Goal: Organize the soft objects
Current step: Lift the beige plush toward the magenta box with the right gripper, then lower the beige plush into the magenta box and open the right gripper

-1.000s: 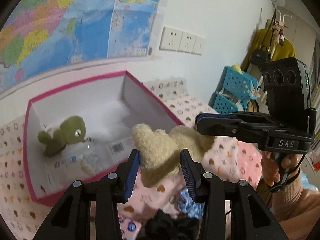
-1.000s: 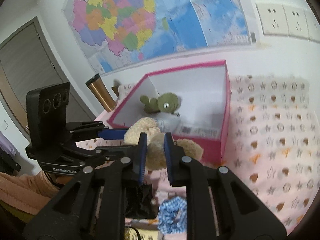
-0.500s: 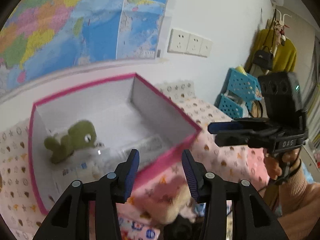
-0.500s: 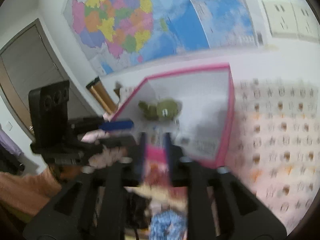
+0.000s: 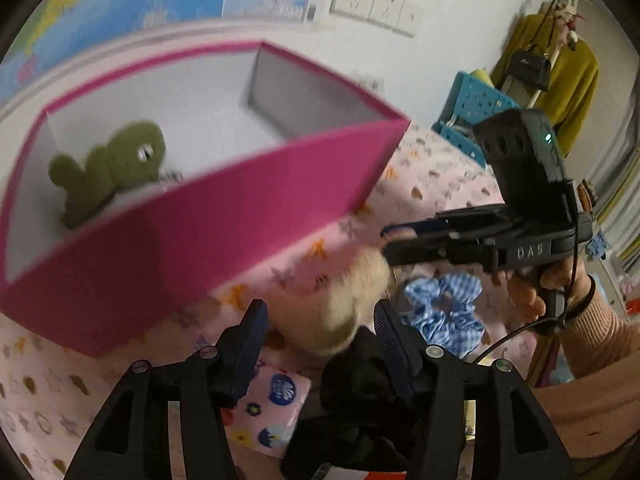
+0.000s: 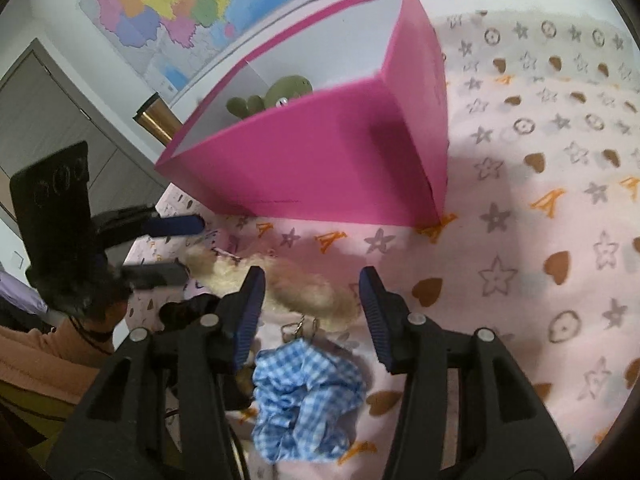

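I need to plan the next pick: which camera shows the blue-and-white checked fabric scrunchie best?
The right wrist view: the blue-and-white checked fabric scrunchie lies whole and sharp on the pink patterned cloth, just below the open right tool. The left wrist view shows it smaller, partly behind that tool's finger.

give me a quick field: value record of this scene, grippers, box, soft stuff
left gripper: open, holding nothing, above the cream plush
right gripper: open, holding nothing
box: pink, open top, white inside, on the patterned pink cloth
in box: green plush
outside box: cream plush lying on the cloth in front of the box; blue gingham scrunchie nearer the cameras; black soft item, blurred
background: wall map, wall sockets
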The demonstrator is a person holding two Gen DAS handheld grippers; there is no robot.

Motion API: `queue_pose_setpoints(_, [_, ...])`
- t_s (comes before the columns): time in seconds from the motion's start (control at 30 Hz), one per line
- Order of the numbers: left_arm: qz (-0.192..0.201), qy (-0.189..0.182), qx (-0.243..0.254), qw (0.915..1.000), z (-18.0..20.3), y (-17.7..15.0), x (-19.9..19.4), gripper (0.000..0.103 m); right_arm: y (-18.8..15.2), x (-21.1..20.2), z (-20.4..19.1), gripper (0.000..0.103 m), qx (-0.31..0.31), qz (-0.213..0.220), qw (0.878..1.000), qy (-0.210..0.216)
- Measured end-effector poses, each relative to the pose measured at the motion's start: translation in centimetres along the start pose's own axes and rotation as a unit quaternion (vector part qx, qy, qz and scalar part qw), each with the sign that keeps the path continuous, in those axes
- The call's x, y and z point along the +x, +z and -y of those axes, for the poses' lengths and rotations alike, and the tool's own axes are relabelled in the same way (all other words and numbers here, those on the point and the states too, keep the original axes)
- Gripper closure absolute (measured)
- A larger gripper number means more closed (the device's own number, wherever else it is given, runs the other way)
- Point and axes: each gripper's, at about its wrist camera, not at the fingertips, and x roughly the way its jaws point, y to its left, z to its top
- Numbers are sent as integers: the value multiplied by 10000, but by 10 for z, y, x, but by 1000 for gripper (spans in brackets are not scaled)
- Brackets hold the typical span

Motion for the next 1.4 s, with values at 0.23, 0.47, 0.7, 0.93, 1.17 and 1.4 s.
queue_pose_setpoints(0.23, [-182,-64,-161,9997,1,1,13,69,0,0,-7,84,-60,124,9999,25])
queue_pose_setpoints(0.47, [463,-89,2,9989,17,27,-33,70,19,-41,-46,84,-607,560,9965,-99])
queue_pose_setpoints(0.7, [903,144,280,9954,25,76,-51,68,70,-78,-84,84,-1262,1138,9851,-246])
queue_pose_setpoints(0.93, [803,43,66,9967,-1,109,-36,68,116,-48,-68,85,-1080,1068,9874,-454])
queue_pose_setpoints(1.17, [643,-102,-294,9974,-26,128,-17,65,135,-20,-36,87,-569,883,9938,-361])
queue_pose_setpoints(1.4, [616,-23,-744,9953,-52,141,-7,66,148,-13,-22,87,-393,1031,9931,-391])
